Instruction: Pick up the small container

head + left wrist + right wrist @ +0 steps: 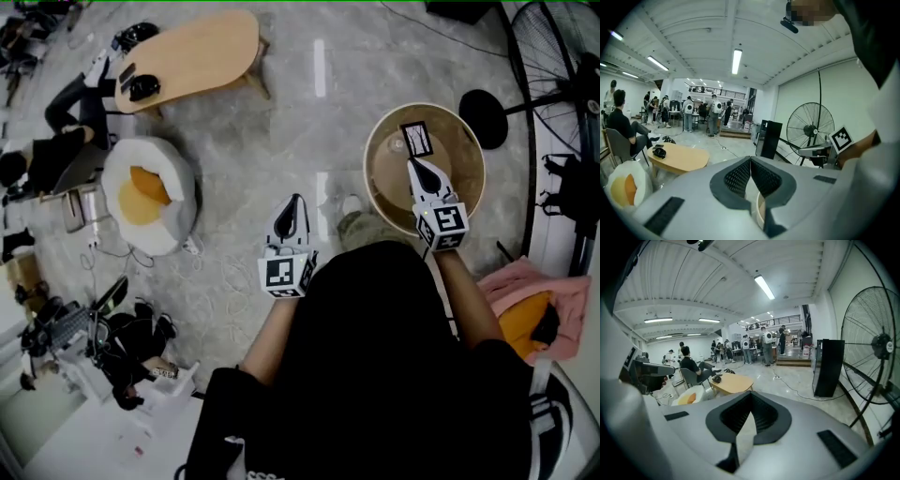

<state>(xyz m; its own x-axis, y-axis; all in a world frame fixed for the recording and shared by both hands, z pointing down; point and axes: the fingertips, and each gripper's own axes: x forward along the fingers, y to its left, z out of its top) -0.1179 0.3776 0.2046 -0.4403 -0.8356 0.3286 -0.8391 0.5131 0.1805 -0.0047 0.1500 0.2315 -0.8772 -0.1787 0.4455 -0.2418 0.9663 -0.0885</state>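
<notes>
Jaws together and empty on left gripper [292, 208], held over grey floor [281, 131], left of round wooden desk [377, 187]. Jaws likewise together on right gripper [413, 167], above desk, pointing at small container [415, 139] just beyond, on desk's far part.

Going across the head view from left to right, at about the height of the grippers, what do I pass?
fried-egg cushion → left gripper → round wooden table → pink cloth
</notes>
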